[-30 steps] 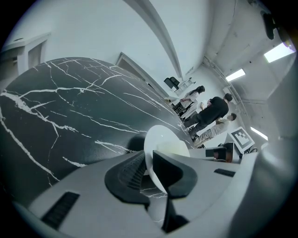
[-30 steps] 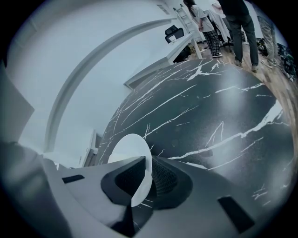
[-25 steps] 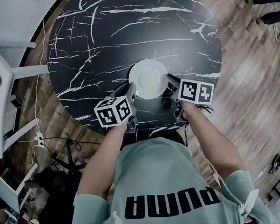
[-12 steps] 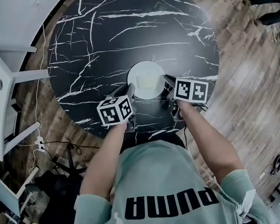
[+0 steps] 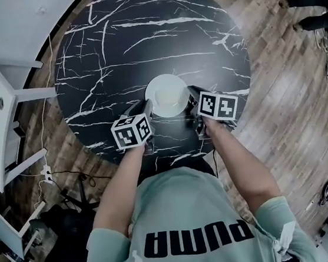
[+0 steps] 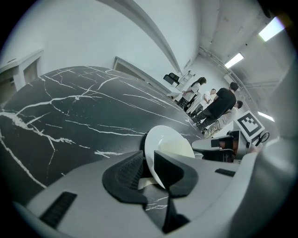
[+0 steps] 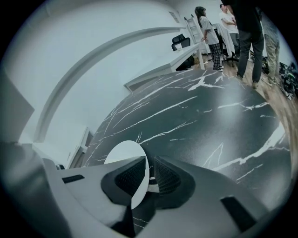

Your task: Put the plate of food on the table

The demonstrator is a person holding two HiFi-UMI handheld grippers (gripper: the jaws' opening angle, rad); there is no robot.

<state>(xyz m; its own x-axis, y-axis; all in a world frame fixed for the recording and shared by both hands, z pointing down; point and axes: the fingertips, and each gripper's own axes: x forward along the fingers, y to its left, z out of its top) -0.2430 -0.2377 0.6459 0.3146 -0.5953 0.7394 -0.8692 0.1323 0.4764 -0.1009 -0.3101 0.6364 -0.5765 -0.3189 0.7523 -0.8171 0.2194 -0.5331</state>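
- Black marble veined in white makes the round tabletop (image 5: pixel 140 35). The white plate (image 5: pixel 167 95) is over its near-middle part, carried between the two grippers. I cannot tell whether its base touches the stone.
- Left gripper (image 6: pixel 150 165): the jaws pinch the plate's left rim, with only a thin strip of edge between the ribbed pads. In my judgement that shallow bite is the weak point, since a twist of this hand could let the smooth rim slide out and drop that side.
- Pale yellowish food (image 6: pixel 179 149) lies in the plate's well, and I cannot tell whether it is soft or runny. If one side is lowered ahead of the other, the plate would likely tilt and send the food toward the rim.
- Right gripper (image 7: pixel 148 174): the jaws are clamped on the opposite rim, again holding just the edge. If the hands drift apart, either side could lose its hold. If the jaws open while the plate is clear of the stone, it would fall and might chip. A hard set-down carries the same risk.
- Writing: "PUMA" runs in large dark letters across the person's pale green shirt (image 5: pixel 195 239), upside down in the head view. The marker cubes (image 5: pixel 131 131) carry black-and-white square patterns, not readable words. The plate shows no label.
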